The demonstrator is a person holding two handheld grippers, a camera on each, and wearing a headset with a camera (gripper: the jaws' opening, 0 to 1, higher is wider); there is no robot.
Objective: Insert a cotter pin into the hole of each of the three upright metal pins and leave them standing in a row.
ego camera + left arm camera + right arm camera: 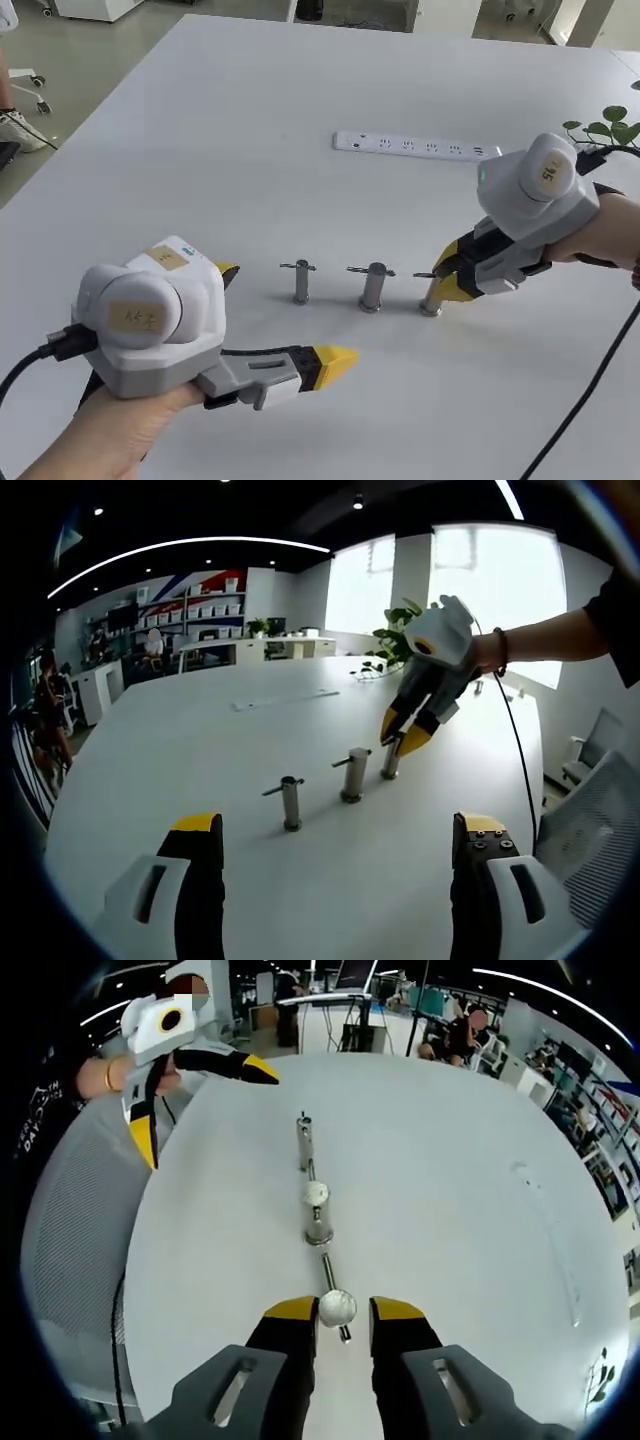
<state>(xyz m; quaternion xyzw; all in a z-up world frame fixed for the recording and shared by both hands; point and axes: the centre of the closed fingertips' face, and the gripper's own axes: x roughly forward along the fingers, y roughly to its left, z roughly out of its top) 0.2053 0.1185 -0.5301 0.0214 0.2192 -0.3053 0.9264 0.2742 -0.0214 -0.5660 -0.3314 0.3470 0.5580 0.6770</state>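
Three upright metal pins stand in a row on the white table [200,150]: left pin [301,285], middle pin [372,288], right pin [431,303]. A cotter pin crosses the top of each one, as with the left cotter pin [298,266]. My right gripper [451,276] straddles the right pin's head [338,1307] with its jaws narrowly apart, and a small gap shows beside the head. That pin's cotter pin [424,274] sticks out to the left. My left gripper [286,312] hovers wide open in front of the row, holding nothing [337,825].
A white power strip [415,146] lies behind the row. A green plant [605,125] stands at the far right edge. A black cable [590,390] trails from the right gripper across the table's near right. People and shelving fill the room beyond.
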